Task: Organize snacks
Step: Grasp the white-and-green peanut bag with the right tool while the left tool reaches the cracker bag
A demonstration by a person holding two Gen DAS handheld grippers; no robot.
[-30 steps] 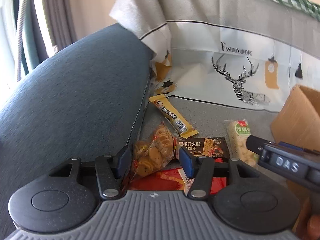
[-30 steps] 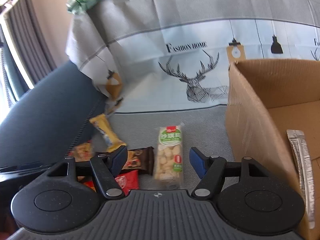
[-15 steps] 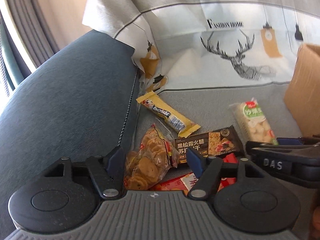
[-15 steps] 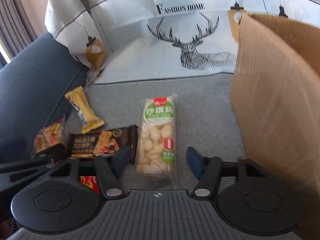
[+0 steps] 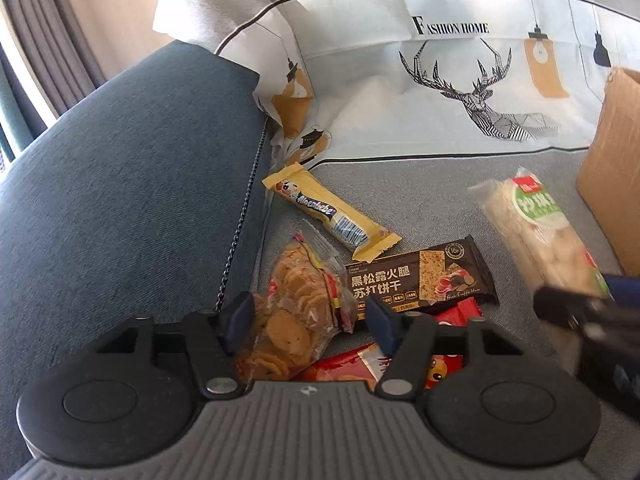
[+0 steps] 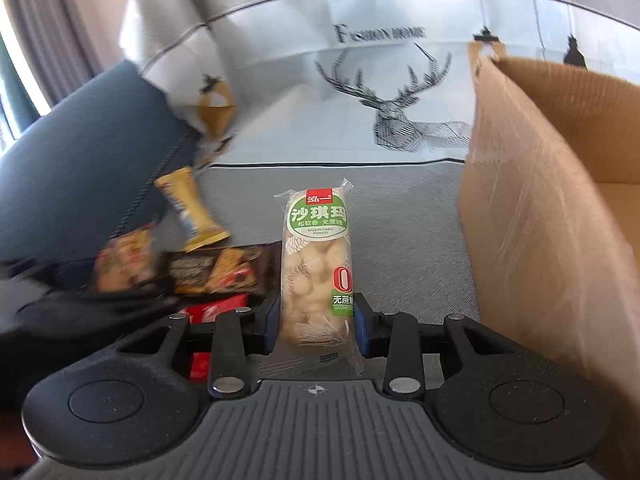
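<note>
Several snack packets lie on the grey seat. My left gripper [image 5: 306, 316] is low over a clear bag of round crackers [image 5: 296, 312]. Its jaws are closing with the bag between them; the left pad touches it, the right pad stands just off its edge. My right gripper [image 6: 316, 316] has its jaws closing on the near end of a pale sachima packet with a green label [image 6: 316, 264], both pads against its sides. Beside the bag lie a yellow bar [image 5: 332, 216], a dark cracker pack [image 5: 420, 280] and red packets [image 5: 452, 312].
An open cardboard box [image 6: 540, 220] stands right of the sachima packet, close to the right gripper. The blue sofa arm [image 5: 120, 200] rises at the left of the snacks. A deer-print cover [image 5: 460, 80] drapes the backrest behind.
The right jaws narrowed from wide apart onto the sachima packet. The left gripper sank toward the cracker bag; its jaws widened, then narrowed around it.
</note>
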